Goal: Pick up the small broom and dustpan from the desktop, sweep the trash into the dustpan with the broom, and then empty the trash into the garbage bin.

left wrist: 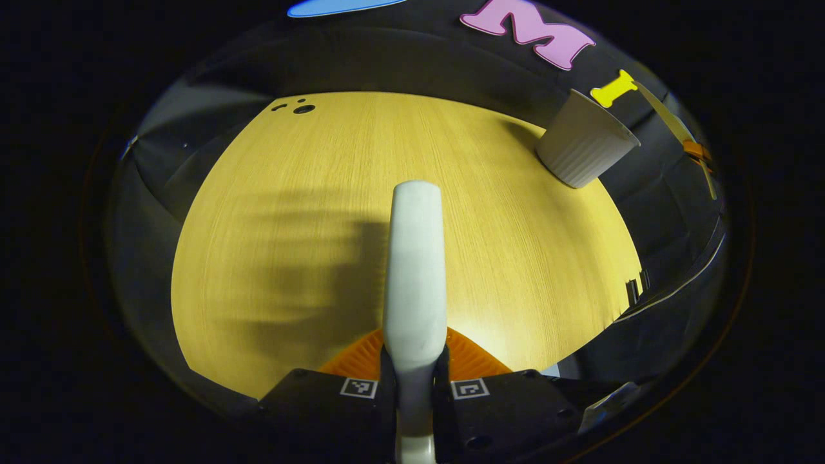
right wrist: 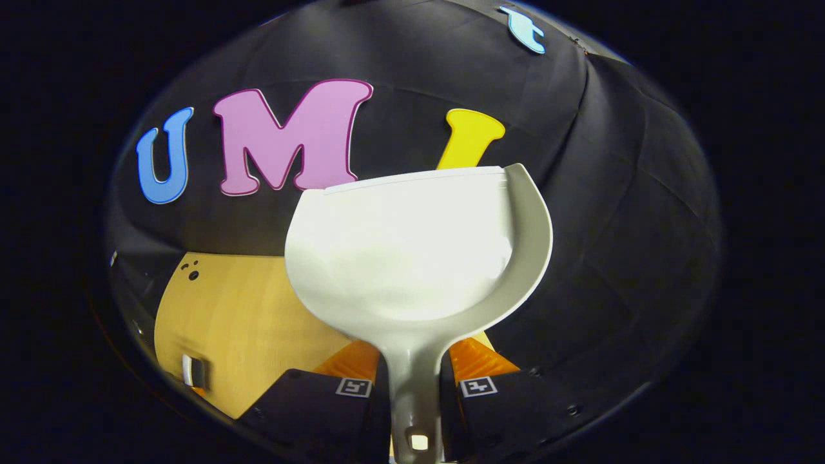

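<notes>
My left gripper (left wrist: 414,367) is shut on the small broom's pale handle (left wrist: 416,277), which points straight ahead over the wooden desktop (left wrist: 290,193). The broom's bristles are hidden. A white ribbed garbage bin (left wrist: 583,145) stands at the desktop's far right corner, ahead and to the right of the handle's tip. My right gripper (right wrist: 416,380) is shut on the stem of the white dustpan (right wrist: 412,251). The pan is lifted in front of the booth wall with its scoop facing me, and its inner face looks bare. The desktop (right wrist: 245,309) lies below it to the left.
A few small dark holes (left wrist: 303,108) mark the desktop's far left corner. The arm's shadow falls across the wood left of the broom handle. A small pale object (right wrist: 192,370) sits by the desktop's near left edge in the right gripper view.
</notes>
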`<state>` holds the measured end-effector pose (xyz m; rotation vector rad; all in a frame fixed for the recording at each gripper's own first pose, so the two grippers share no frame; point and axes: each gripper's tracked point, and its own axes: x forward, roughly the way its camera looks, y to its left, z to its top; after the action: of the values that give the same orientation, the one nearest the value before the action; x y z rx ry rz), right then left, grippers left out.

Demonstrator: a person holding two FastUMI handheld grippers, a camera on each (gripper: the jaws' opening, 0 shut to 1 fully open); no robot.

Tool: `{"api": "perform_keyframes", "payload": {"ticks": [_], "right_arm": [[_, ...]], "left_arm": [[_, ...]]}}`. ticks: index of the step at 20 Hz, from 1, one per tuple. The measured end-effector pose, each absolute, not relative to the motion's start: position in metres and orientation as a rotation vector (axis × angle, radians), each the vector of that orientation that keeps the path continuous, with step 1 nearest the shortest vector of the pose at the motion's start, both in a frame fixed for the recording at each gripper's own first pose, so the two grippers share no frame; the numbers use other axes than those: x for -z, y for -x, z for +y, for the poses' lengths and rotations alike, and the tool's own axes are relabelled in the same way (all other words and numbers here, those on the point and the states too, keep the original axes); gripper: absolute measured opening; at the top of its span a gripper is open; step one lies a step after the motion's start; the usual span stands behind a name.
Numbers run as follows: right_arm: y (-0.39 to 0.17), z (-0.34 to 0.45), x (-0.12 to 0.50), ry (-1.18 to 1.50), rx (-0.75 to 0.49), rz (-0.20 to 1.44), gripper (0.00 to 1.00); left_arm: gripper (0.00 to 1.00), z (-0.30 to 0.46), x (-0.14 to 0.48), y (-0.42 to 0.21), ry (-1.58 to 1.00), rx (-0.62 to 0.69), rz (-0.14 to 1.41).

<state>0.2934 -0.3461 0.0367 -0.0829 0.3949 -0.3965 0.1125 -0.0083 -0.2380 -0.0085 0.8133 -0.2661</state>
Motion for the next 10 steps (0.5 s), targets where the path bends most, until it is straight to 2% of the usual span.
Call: {"api": "perform_keyframes", "payload": {"ticks": [2,4,5,6,10], "right_arm": [[-0.296,-0.342,-0.032,0.091,0.354,0.401,0.35],[-0.297,-0.332,-0.028,0.120,0.312,0.401,0.34],[-0.295,-0.325,-0.025,0.128,0.284,0.401,0.39],[-0.291,-0.318,-0.023,0.133,0.249,0.407,0.35],[-0.285,-0.278,-0.003,0.129,0.100,0.466,0.35]], "left_arm": [[0.27,-0.014,0.242,-0.107,0.003,0.268,0.812],[0.27,-0.017,0.247,-0.104,-0.001,0.263,0.806],[0.27,-0.018,0.248,-0.102,0.000,0.262,0.803],[0.27,-0.019,0.250,-0.100,0.000,0.258,0.797],[0.27,-0.018,0.256,-0.096,0.002,0.227,0.772]]}}
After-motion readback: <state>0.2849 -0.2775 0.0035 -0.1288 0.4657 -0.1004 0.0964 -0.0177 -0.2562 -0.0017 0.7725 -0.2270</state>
